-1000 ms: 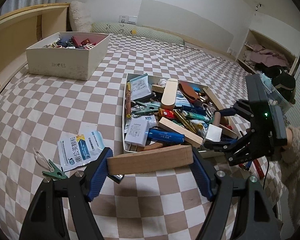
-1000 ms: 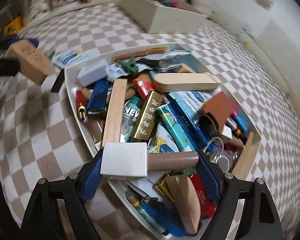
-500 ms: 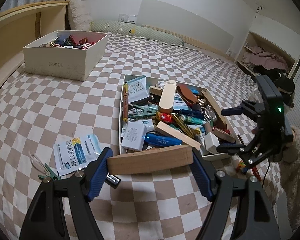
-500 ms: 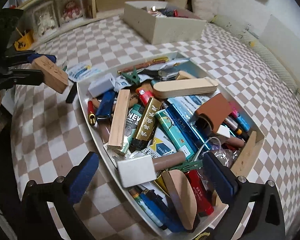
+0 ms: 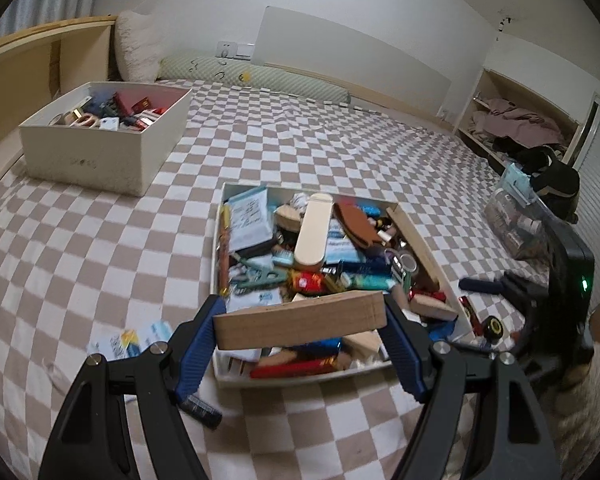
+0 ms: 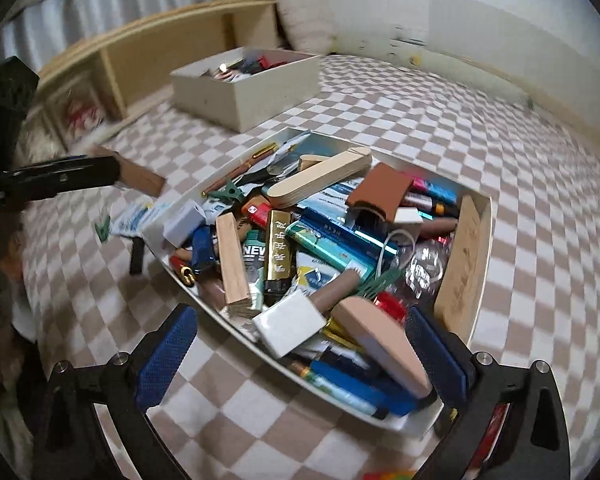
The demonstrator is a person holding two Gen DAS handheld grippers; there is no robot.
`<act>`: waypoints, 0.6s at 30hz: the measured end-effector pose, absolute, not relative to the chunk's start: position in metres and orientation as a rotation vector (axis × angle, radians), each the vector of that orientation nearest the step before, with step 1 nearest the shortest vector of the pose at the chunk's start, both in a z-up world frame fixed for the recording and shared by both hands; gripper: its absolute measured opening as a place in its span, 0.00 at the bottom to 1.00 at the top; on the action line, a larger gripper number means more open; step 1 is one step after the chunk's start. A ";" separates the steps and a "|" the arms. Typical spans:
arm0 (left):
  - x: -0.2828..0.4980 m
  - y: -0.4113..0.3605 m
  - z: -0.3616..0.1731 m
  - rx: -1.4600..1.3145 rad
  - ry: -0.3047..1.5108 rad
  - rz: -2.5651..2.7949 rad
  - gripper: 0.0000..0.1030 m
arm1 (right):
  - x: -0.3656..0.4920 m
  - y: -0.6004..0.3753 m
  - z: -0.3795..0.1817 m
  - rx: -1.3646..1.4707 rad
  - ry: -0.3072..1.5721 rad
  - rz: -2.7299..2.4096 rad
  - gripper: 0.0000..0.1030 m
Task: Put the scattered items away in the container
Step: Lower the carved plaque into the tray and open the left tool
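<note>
Wood fills my left gripper (image 5: 300,322): its jaws are clamped on the ends of a pale wooden block (image 5: 300,322), held level above the near end of the white tray (image 5: 444,276). My right gripper (image 6: 302,354) hangs with jaws spread wide and empty over the tray's (image 6: 485,216) near corner. The tray sits on the checked bed (image 5: 100,248), crammed with oddments. A blue-and-white sachet (image 5: 134,338) and a dark cylinder (image 5: 200,407) lie loose on the bed, left of the tray.
</note>
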State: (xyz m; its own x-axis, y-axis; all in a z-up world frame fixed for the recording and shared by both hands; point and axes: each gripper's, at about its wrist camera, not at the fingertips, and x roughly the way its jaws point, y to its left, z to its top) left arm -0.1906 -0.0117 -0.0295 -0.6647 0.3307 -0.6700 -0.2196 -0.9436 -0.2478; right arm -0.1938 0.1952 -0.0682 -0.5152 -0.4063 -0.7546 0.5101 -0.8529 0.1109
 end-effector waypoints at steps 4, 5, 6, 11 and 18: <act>-0.209 -0.003 -0.027 -1.085 -0.204 2.593 0.74 | -0.183 0.199 -0.073 1.142 0.105 -2.385 1.00; -0.215 -0.001 -0.026 -1.085 -0.205 2.586 0.74 | -0.181 0.199 -0.074 1.148 0.095 -2.398 1.00; -0.220 0.001 -0.026 -1.084 -0.202 2.581 0.74 | -0.179 0.200 -0.076 1.156 0.084 -2.403 1.00; -0.243 0.020 -0.022 -1.067 -0.151 2.574 0.74 | -0.171 0.206 -0.083 1.180 0.024 -2.438 1.00; -0.276 0.055 -0.027 -1.066 -0.087 2.542 0.74 | -0.165 0.217 -0.091 1.210 -0.043 -2.473 1.00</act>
